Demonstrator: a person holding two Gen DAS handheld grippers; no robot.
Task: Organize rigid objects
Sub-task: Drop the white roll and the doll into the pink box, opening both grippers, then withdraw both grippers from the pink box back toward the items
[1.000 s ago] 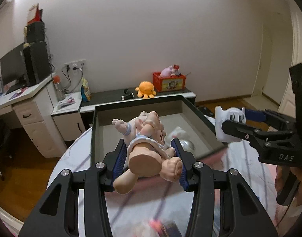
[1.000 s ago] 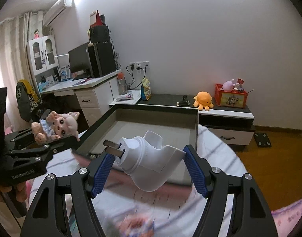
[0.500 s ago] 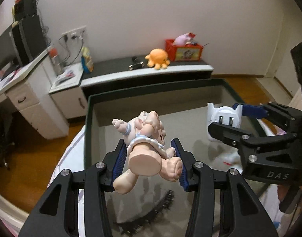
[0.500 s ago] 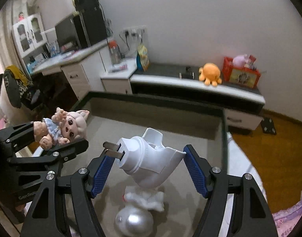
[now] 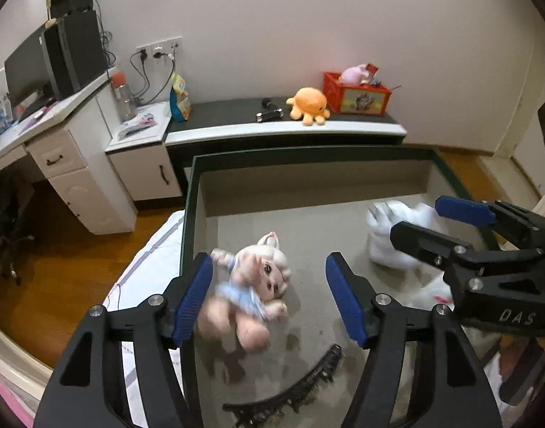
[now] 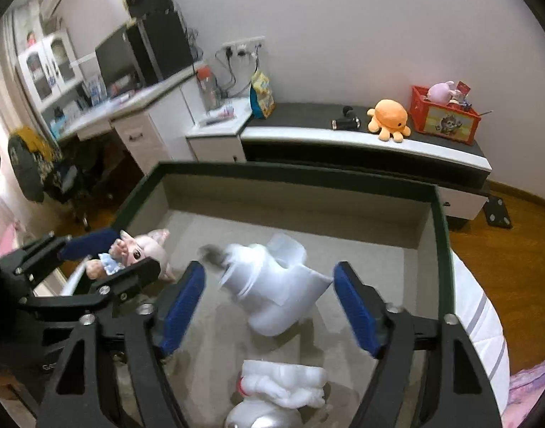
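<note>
I am holding my left gripper (image 5: 268,297) wide apart over the dark-rimmed grey box (image 5: 308,185), gripping nothing; the blurred pink doll in a blue dress (image 5: 252,292) is lying between its blue pads, low in the frame. My right gripper (image 6: 268,308) is gaping too, empty, with the blurred white plastic plug adapter (image 6: 272,292) mid-frame between its pads, inside the box.

The doll (image 5: 251,296) and white plug (image 6: 272,292) are motion-blurred; whether either touches the box floor seems unclear.
</note>
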